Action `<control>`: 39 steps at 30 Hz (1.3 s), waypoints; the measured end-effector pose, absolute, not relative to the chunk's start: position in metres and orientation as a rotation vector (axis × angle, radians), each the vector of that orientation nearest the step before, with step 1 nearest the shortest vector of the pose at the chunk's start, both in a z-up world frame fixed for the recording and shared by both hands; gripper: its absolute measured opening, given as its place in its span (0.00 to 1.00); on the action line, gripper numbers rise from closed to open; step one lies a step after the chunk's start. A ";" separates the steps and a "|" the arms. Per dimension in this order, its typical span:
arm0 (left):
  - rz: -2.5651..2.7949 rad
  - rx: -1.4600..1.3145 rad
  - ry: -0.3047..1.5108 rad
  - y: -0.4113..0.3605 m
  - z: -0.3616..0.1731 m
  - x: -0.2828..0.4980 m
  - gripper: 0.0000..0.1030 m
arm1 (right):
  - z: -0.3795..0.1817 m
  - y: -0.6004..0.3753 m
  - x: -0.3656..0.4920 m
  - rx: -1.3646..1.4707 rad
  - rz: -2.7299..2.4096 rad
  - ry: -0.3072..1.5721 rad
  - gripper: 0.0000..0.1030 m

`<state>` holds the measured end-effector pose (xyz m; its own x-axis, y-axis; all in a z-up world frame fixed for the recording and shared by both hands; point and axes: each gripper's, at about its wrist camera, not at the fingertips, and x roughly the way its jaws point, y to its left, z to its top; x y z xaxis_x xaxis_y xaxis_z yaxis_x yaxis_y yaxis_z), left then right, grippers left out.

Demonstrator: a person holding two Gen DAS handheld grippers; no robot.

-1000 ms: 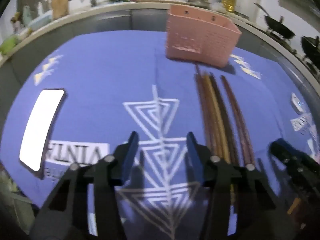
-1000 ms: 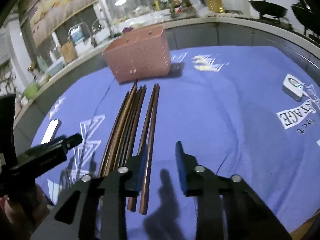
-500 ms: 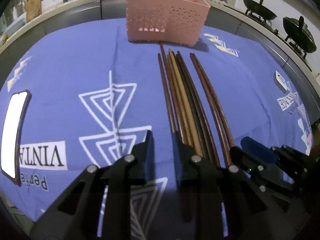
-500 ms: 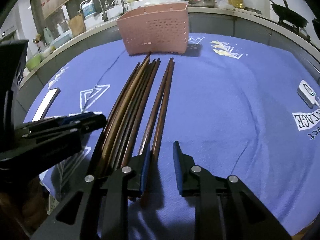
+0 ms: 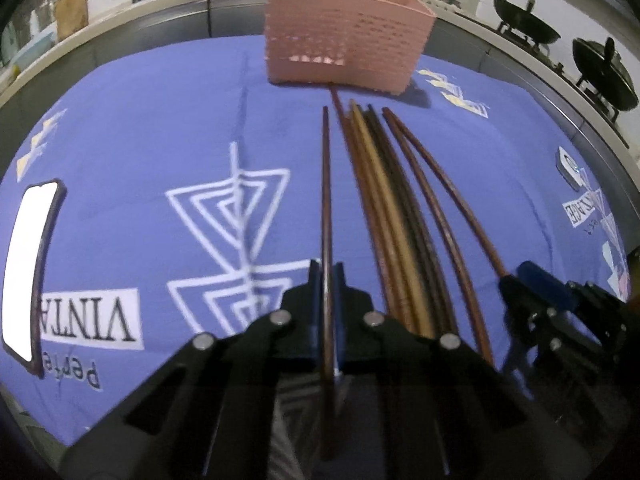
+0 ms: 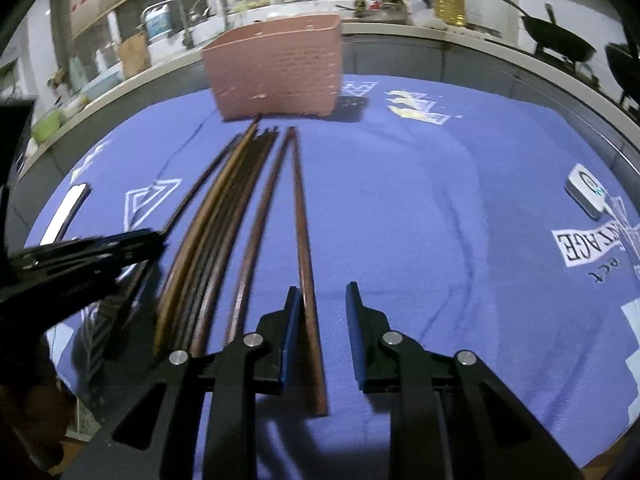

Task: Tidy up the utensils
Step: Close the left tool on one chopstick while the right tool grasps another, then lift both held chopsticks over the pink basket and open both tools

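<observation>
The left gripper (image 5: 328, 280) pinches one chopstick (image 5: 326, 200). It points straight ahead at the pink basket (image 5: 344, 32) by the desk's far edge. The right gripper (image 6: 322, 312) is open around another stick (image 6: 304, 248).

Printed upside down on cloth (image 5: 140, 128): "VINTA" in a white box (image 5: 90, 314) at near left edge, "Perfe" beneath; "NTAGE" patch (image 6: 580, 242) at right edge.
</observation>
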<state>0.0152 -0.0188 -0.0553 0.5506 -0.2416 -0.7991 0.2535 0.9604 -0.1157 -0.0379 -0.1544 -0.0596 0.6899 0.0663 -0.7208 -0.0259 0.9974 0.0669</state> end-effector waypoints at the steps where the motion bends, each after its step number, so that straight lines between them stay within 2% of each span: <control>1: -0.291 0.009 0.943 -0.016 -0.055 0.015 0.06 | -0.060 -0.155 -0.037 0.051 0.052 0.808 0.23; 6: -0.281 0.046 0.956 -0.018 -0.052 0.030 0.06 | -0.056 -0.152 -0.019 -0.002 0.085 0.829 0.23; 13: -0.265 0.175 0.937 -0.036 -0.046 0.087 0.06 | -0.042 -0.142 0.072 -0.091 0.172 0.952 0.24; 16: -0.259 0.198 0.937 -0.043 -0.043 0.110 0.15 | -0.037 -0.131 0.111 -0.120 0.209 1.008 0.27; 18: -0.272 0.203 0.930 -0.045 -0.043 0.120 0.15 | -0.036 -0.128 0.125 -0.118 0.224 1.017 0.27; 19: -0.279 0.191 0.929 -0.043 -0.042 0.122 0.14 | -0.036 -0.126 0.129 -0.122 0.235 1.016 0.24; 20: -0.296 0.172 0.933 -0.043 -0.042 0.125 0.05 | -0.036 -0.126 0.130 -0.121 0.252 1.015 0.18; 21: -0.310 0.156 0.939 -0.041 -0.042 0.126 0.05 | -0.036 -0.127 0.129 -0.096 0.281 1.024 0.05; 23: -0.322 0.137 0.947 -0.036 -0.040 0.123 0.05 | -0.036 -0.133 0.123 -0.037 0.302 1.033 0.05; 30: -0.442 0.000 0.821 -0.005 0.012 0.082 0.04 | 0.006 -0.168 0.064 0.127 0.402 0.796 0.05; 39: -0.527 -0.089 0.550 0.015 0.142 0.055 0.04 | 0.108 -0.190 0.060 0.239 0.491 0.511 0.05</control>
<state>0.0553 0.0152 0.1424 0.7237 -0.5005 -0.4752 0.4538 0.8639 -0.2186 0.0604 -0.1900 0.1081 0.7603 0.5052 -0.4083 -0.3887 0.8575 0.3372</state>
